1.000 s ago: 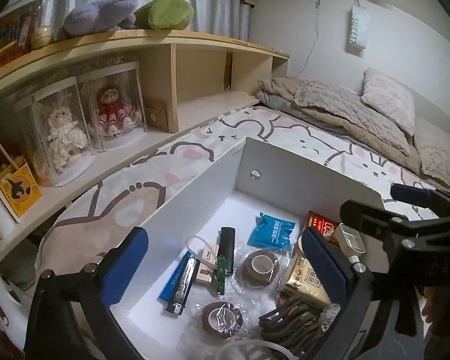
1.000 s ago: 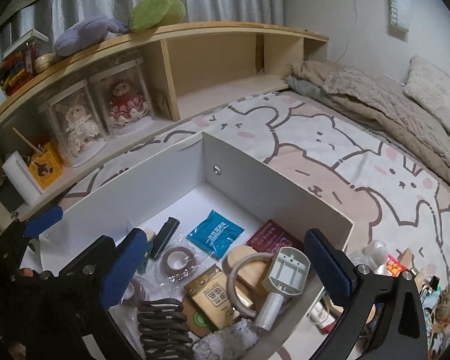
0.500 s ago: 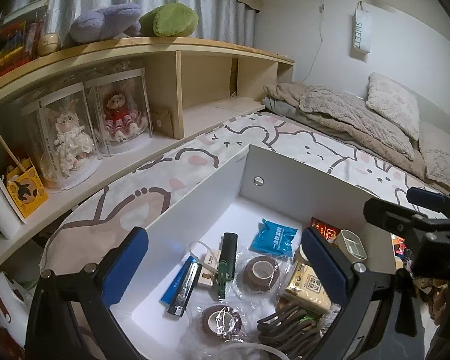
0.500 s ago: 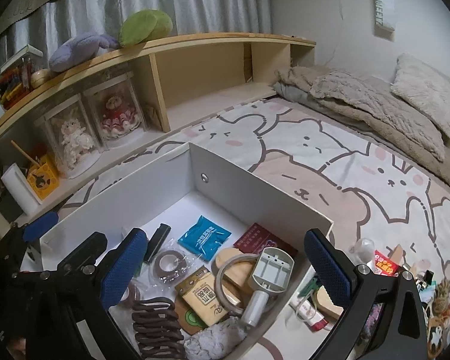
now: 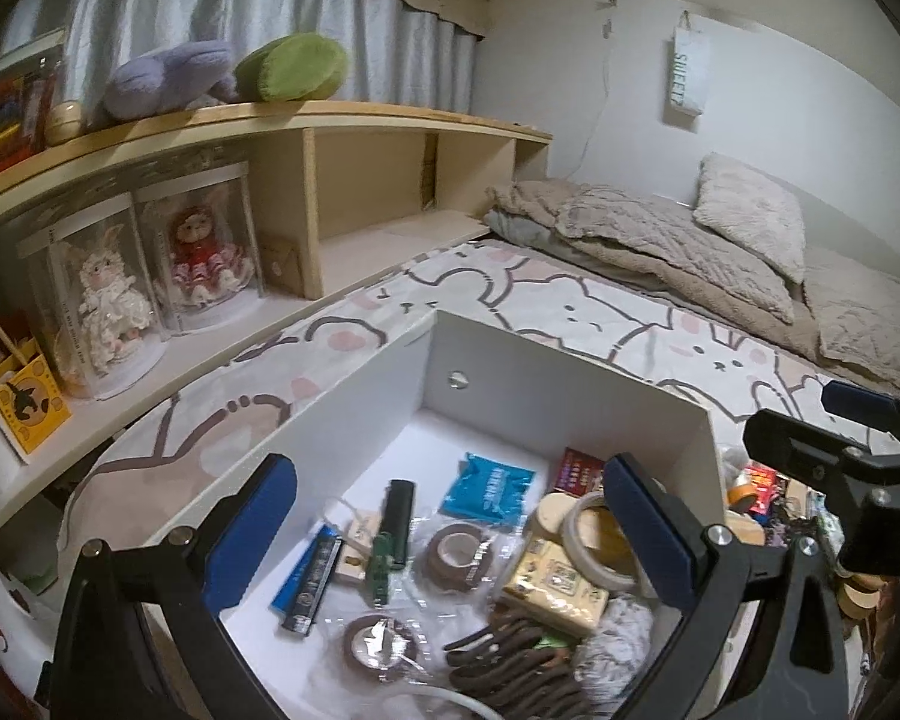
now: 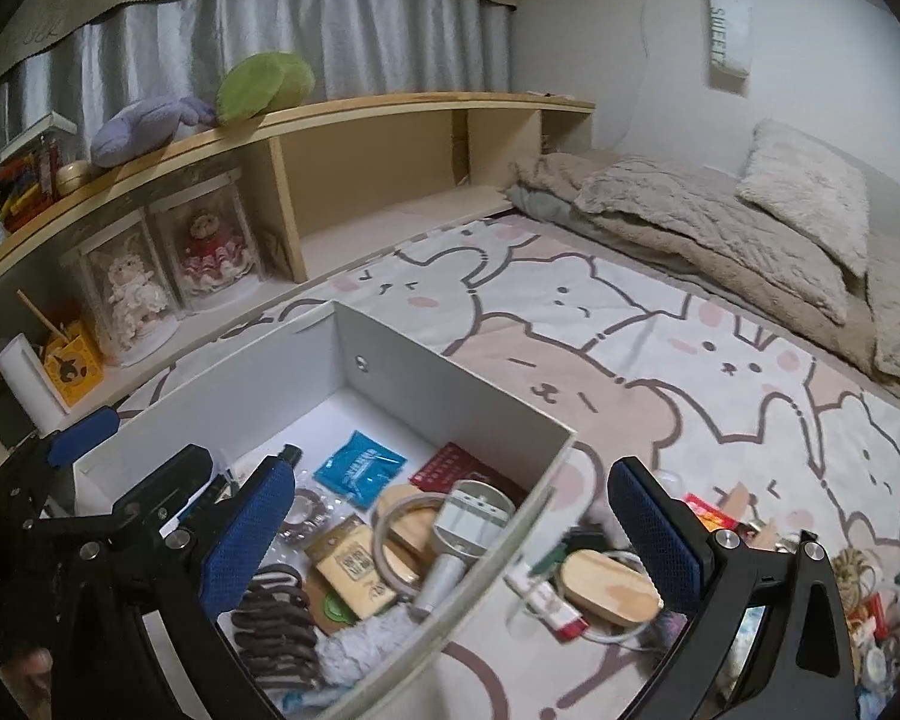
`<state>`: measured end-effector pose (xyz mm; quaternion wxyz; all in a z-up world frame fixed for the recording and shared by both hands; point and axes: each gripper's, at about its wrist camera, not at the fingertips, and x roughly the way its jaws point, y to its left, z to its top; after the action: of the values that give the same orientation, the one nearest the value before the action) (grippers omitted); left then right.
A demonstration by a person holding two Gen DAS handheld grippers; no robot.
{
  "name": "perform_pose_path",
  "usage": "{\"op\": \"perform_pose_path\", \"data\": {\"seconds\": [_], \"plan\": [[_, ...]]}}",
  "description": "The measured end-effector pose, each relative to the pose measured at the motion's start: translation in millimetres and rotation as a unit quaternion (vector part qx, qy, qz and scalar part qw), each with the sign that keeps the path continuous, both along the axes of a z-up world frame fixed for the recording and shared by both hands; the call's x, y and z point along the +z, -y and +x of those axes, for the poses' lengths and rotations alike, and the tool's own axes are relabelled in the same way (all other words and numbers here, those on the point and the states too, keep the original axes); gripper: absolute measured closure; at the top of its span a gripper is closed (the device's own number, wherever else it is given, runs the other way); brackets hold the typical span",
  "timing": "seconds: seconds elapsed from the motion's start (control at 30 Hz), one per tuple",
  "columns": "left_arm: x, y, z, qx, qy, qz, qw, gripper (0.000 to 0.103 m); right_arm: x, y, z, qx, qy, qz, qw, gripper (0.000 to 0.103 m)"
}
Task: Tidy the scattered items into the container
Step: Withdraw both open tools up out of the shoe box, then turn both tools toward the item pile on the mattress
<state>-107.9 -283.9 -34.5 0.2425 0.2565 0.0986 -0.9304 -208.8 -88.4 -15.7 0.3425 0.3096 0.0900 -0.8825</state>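
A white open box (image 5: 570, 378) (image 6: 438, 384) sits on the bed sheet and holds several items: a blue packet (image 5: 489, 487) (image 6: 359, 468), tape rolls (image 5: 457, 552), a dark hair claw (image 5: 510, 657) (image 6: 276, 618) and a white hand mirror (image 6: 462, 534). My left gripper (image 5: 450, 540) is open and empty above the box. My right gripper (image 6: 450, 540) is open and empty over the box's right wall. Scattered items lie right of the box: a wooden oval piece (image 6: 606, 585), a white cable (image 6: 540, 591), small packets (image 6: 711, 516).
A wooden shelf (image 6: 354, 114) with cased dolls (image 5: 204, 252) runs along the left. Folded blankets and pillows (image 6: 720, 216) lie at the far end of the bed. The cartoon-print sheet (image 6: 660, 360) stretches beyond the box.
Both grippers have pulled back and up from the box. The right gripper has shifted right, so the items beside the box now show between its fingers.
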Motion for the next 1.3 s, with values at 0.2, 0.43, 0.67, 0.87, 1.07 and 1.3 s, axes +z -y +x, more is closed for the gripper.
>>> {"op": "perform_pose_path", "data": {"seconds": [0.2,0.43,0.67,0.87,1.07,1.3], "plan": [[2,-16,-6,-0.016,-0.007,0.001,0.9998,0.0,-1,-27,1,-0.02,-0.009,0.009,1.0,0.0],[6,-39,-14,-0.047,-0.013,-0.001,0.9988,0.0,4,-66,5,-0.046,-0.02,0.0,0.999,0.0],[12,-65,-19,-0.083,-0.026,-0.003,0.9962,0.0,5,-111,9,-0.083,-0.031,0.001,0.996,0.0],[17,-92,-23,-0.118,-0.038,-0.005,0.9923,0.0,6,-149,17,-0.116,-0.043,0.002,0.992,0.0],[21,-120,-27,-0.144,-0.04,-0.02,0.9885,0.0,6,-187,26,-0.149,-0.054,0.001,0.987,0.0],[24,-153,-35,-0.193,-0.042,-0.016,0.9802,0.0,2,-230,37,-0.194,-0.06,-0.004,0.979,0.0]]}}
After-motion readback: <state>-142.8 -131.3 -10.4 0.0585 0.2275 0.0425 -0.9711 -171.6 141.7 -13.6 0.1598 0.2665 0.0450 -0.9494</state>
